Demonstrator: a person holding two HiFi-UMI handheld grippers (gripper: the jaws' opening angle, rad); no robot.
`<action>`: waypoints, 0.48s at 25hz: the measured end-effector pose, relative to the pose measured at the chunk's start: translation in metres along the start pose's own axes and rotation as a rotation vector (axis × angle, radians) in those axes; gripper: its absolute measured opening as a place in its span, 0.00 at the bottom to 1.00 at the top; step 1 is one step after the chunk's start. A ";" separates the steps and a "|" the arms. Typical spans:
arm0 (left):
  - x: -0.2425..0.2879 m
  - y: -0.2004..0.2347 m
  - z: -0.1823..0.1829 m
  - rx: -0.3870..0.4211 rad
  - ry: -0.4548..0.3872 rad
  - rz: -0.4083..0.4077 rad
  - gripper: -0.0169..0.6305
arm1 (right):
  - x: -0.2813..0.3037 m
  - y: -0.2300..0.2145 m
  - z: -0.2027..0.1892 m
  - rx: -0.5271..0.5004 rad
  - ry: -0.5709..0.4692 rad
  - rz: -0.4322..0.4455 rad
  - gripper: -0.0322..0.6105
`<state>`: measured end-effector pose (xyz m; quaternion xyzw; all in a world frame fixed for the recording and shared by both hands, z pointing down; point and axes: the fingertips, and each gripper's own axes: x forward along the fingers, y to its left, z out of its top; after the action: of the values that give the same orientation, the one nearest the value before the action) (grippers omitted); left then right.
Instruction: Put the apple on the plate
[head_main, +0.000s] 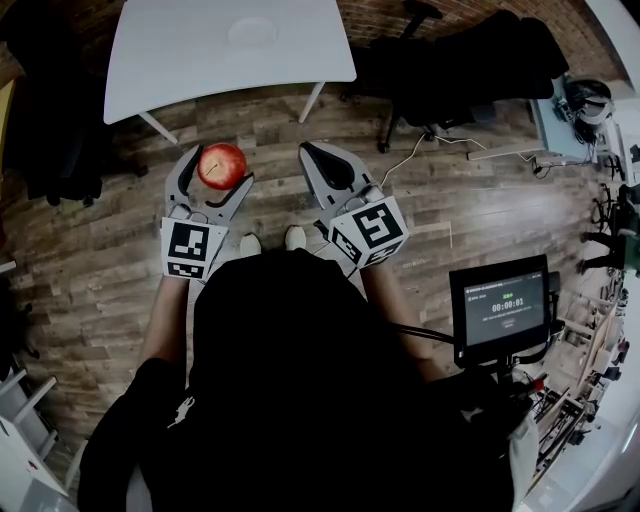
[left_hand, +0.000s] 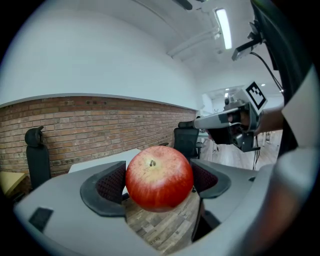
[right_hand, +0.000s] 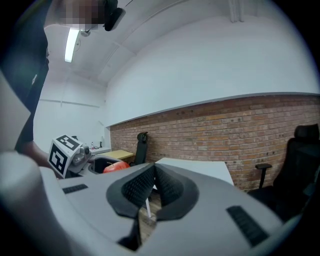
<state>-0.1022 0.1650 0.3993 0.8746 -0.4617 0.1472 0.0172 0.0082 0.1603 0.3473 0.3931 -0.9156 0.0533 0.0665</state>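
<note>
Apple (left_hand: 159, 177) clamped between left gripper (head_main: 218, 168) jaws; right gripper (right_hand: 154, 187) closed, empty; plate (head_main: 252, 32) on table (head_main: 170, 70) ahead.

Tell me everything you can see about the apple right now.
The apple is red with faint yellow speckling, glossy and whole, with a short stem in its dimple facing up. It is clamped between the left gripper's dark textured pads, held in the air above the wooden floor, short of the white table.
</note>
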 end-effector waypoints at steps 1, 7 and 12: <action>-0.002 0.003 -0.004 -0.002 0.002 0.000 0.66 | 0.003 0.003 -0.002 -0.001 0.003 -0.002 0.05; -0.003 0.029 -0.030 -0.019 0.012 -0.005 0.66 | 0.028 0.012 -0.017 -0.002 0.033 -0.014 0.05; -0.009 0.046 -0.039 -0.034 0.024 0.003 0.66 | 0.040 0.013 -0.019 0.004 0.052 -0.026 0.05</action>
<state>-0.1540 0.1525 0.4293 0.8717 -0.4650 0.1501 0.0374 -0.0266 0.1434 0.3723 0.4035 -0.9082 0.0645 0.0900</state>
